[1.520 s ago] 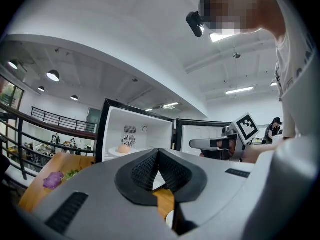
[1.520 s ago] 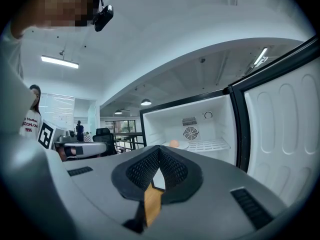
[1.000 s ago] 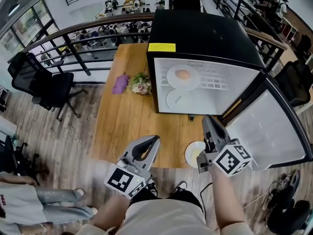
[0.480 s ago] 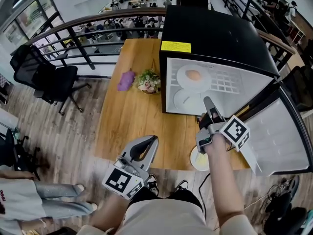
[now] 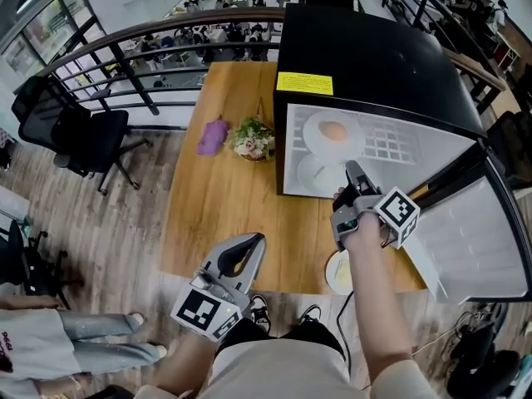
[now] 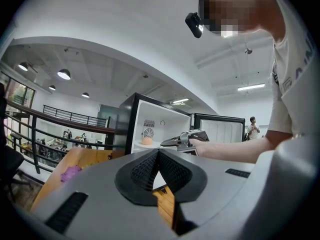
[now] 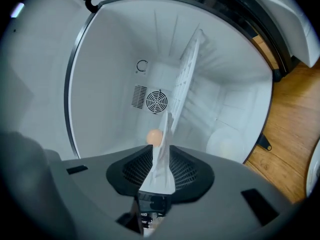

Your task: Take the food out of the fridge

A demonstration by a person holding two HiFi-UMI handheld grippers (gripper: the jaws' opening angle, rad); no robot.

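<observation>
The black fridge [image 5: 366,56] stands on the wooden table [image 5: 224,198] with its door [image 5: 474,231] swung open to the right. On its upper wire shelf [image 7: 186,79] lies a white plate [image 5: 320,135] with a round orange food [image 5: 333,130] [image 7: 155,136]. A second white plate [image 5: 314,173] [image 7: 226,145] lies below. My right gripper [image 5: 354,173] [image 7: 161,159] is rolled on its side at the fridge mouth, jaws open, with the upper plate's edge showing in the gap. My left gripper [image 5: 256,244] [image 6: 158,154] hangs shut and empty over the table's front edge.
A third plate [image 5: 337,274] sits at the table's front edge under my right arm. A purple object [image 5: 212,137] and a leafy bunch [image 5: 253,140] lie left of the fridge. A railing [image 5: 125,65] and an office chair [image 5: 79,135] stand beyond the table.
My right gripper has left the plate at the table's front edge, moved to the fridge opening and rolled onto its side. My left gripper has drifted slightly.
</observation>
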